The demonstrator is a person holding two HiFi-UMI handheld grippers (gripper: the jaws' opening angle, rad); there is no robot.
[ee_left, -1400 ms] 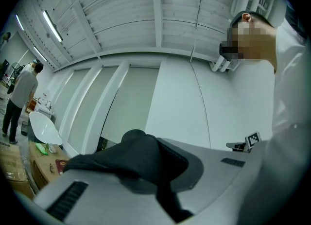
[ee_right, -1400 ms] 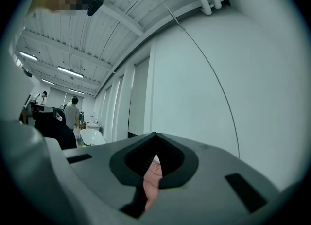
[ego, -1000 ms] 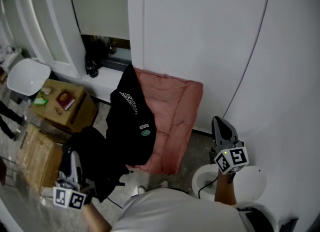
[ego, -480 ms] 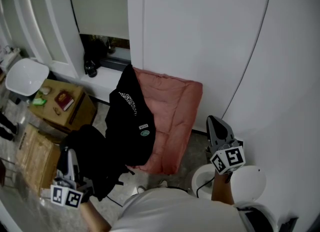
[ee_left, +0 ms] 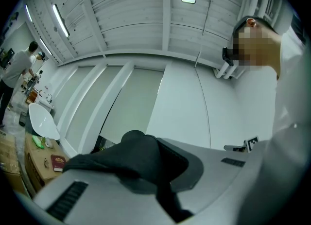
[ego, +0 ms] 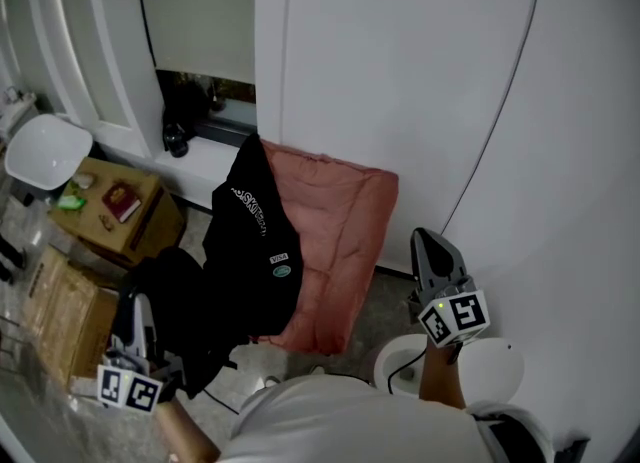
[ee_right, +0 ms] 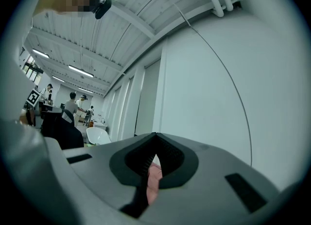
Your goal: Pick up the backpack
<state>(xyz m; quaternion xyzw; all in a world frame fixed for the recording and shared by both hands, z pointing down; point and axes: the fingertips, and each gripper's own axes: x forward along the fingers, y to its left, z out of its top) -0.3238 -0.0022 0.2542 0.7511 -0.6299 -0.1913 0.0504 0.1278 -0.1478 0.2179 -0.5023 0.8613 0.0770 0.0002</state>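
One white wall (ego: 400, 71) backs one pink mattress (ego: 335, 241) leaning upright, one black jacket (ego: 250, 251) draped over it. One black backpack (ego: 175, 301) hangs above the floor (ego: 385, 301) beside two cardboard boxes (ego: 60, 316); I cannot tell its long axis. The left hand-held gripper (ego: 142, 309) is clamped on its fabric; the right hand-held gripper (ego: 428, 243) is closed and empty.

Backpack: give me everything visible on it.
The backpack is black, soft fabric, slumped and shapeless. It sits low at the head view's lower left, between a box and a hanging black jacket. A fold or strap at its top is clamped in the shut left gripper, with cloth draping over one jaw. No zips or pockets show, and I can't tell whether it's clear of the floor.
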